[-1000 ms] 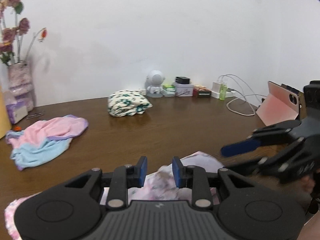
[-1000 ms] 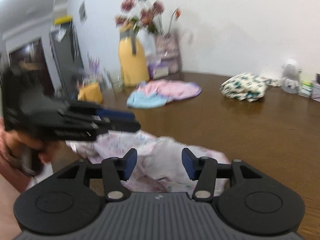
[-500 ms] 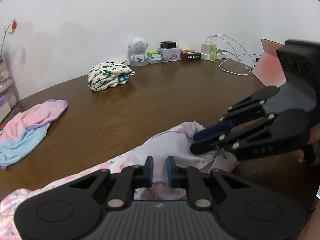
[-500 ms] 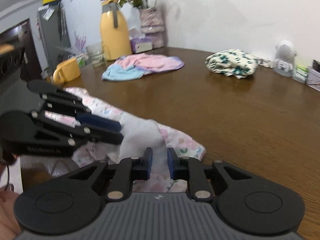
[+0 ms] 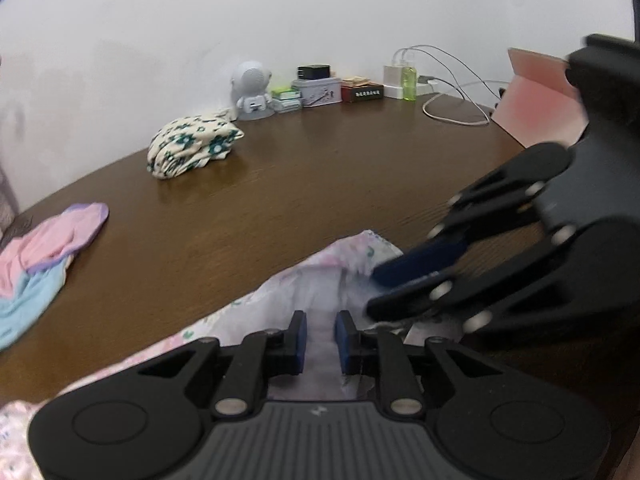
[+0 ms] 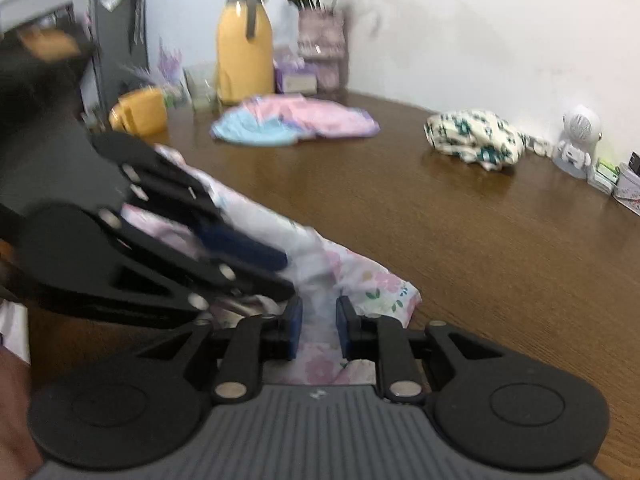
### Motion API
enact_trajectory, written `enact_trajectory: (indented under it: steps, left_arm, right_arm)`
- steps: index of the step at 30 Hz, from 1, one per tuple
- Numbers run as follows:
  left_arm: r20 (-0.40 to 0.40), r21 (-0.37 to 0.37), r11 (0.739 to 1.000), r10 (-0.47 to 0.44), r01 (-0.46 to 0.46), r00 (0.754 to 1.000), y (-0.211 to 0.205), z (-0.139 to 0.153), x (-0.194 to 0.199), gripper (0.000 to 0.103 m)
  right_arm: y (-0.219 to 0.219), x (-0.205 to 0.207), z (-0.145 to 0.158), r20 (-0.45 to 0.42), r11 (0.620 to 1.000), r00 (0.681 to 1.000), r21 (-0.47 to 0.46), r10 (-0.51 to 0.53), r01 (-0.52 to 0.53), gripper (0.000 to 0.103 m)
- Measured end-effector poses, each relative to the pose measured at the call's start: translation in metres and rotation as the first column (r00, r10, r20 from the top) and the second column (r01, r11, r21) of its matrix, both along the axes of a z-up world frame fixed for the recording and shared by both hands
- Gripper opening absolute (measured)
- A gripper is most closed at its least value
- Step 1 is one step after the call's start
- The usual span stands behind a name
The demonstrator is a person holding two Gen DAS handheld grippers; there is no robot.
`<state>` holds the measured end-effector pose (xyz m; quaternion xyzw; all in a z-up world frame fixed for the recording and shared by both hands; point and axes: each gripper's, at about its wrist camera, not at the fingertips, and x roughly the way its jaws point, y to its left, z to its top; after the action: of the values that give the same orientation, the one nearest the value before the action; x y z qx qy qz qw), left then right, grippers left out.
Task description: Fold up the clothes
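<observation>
On the near edge of the brown wooden table (image 5: 280, 184): a pale floral-print cotton garment (image 5: 328, 280) lies rumpled, right in front of both tools.
Garment axis: in the left wrist view its long run goes from 7 o'clock up to 1 o'clock, ending in a corner near the table's middle; in the right wrist view the garment (image 6: 360, 280) runs from 10 o'clock down to 4 o'clock.
Left gripper (image 5: 321, 332): blue pads narrowly parted and easing apart, white cloth bunched between them; whether they still press it I cannot tell.
Right gripper (image 6: 318, 322): pads close together with a fold of the floral cloth pinched between them.
Grippers' relation: tips near each other over the same bunched end.
At 11 o'clock: a folded cream cloth with green flowers (image 5: 192, 146).
At 9 o'clock: a pink and light-blue garment (image 5: 44, 256), crumpled.
At 12 o'clock: a small white astronaut figure (image 5: 253, 90) by the wall.
</observation>
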<state>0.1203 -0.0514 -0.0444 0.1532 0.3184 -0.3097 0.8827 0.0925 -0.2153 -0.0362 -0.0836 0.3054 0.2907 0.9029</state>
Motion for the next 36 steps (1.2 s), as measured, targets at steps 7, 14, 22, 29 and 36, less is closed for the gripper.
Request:
enact_trajectory:
  steps: [7, 14, 22, 29, 36]
  left_arm:
    - [0.005, 0.001, 1.000, -0.020, 0.020, 1.000, 0.002, -0.003, 0.002, 0.016]
    - [0.049, -0.050, 0.999, -0.009, 0.011, 0.999, 0.017, 0.022, -0.010, 0.017]
    - [0.002, 0.030, 1.000, -0.002, 0.002, 1.000, 0.031, 0.005, 0.002, 0.017]
    - [-0.006, 0.000, 1.000, -0.008, 0.008, 1.000, 0.041, -0.001, 0.003, 0.017]
    - [-0.003, -0.013, 1.000, -0.003, 0.003, 1.000, 0.044, -0.002, 0.003, 0.017]
  right_arm:
    - [-0.017, 0.007, 0.003, -0.023, 0.999, 0.999, 0.006, -0.041, 0.041, 0.019]
    - [-0.006, 0.014, -0.013, -0.045, 0.998, 0.998, -0.053, -0.033, 0.031, 0.020]
    - [-0.004, 0.012, -0.013, -0.038, 0.997, 0.999, -0.065, -0.036, 0.034, 0.021]
    - [-0.012, -0.007, 0.000, -0.006, 0.999, 1.000, -0.044, -0.008, 0.007, 0.032]
    - [-0.004, -0.008, -0.010, -0.042, 0.997, 0.999, -0.083, 0.002, -0.005, 0.032]
